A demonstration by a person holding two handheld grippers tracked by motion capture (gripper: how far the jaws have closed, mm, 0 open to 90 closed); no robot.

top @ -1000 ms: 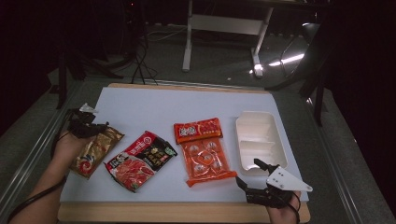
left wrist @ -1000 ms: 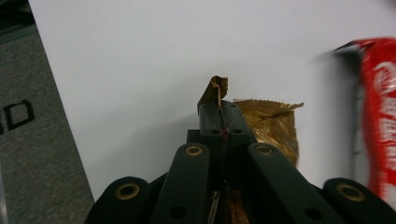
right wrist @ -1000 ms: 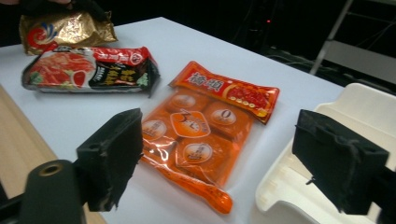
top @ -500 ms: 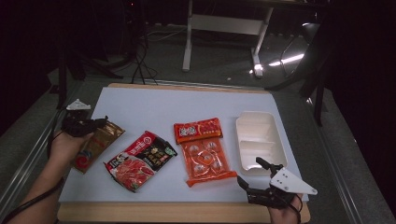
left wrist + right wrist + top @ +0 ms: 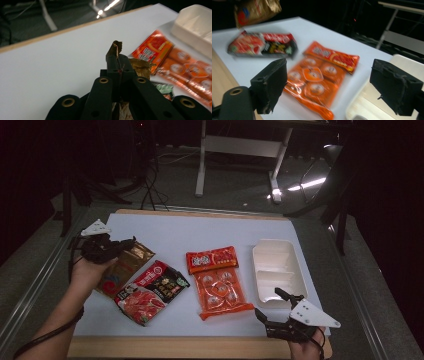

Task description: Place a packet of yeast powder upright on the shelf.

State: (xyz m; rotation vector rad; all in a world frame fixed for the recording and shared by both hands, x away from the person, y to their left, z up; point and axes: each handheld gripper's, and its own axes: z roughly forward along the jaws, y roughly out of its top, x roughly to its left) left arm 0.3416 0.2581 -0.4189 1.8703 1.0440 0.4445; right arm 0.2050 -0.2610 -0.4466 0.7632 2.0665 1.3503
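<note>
Left gripper (image 5: 131, 241) pinched shut on top edge of brown snack bag (image 5: 122, 267); bag held at left side of table (image 5: 165, 227), lower end overlapping red-and-black packet (image 5: 150, 291). Crumpled bag edge seen squeezed between jaws in left gripper view. Right gripper (image 5: 272, 305) held spread near front edge, just beside orange packet (image 5: 218, 281) and white tray (image 5: 277, 270), nothing gripped.

on the tabletop (image 5: 200, 232), the compartment tray (image 5: 277, 270) lies near the right edge. left of it, toward the middle, the jelly cup pack (image 5: 216, 281) lies flat. further left sits the hot pot seasoning packet (image 5: 150, 291), and the snack pouch (image 5: 122, 268) is beside it, nearest the left edge, partly overlapped by it.
</note>
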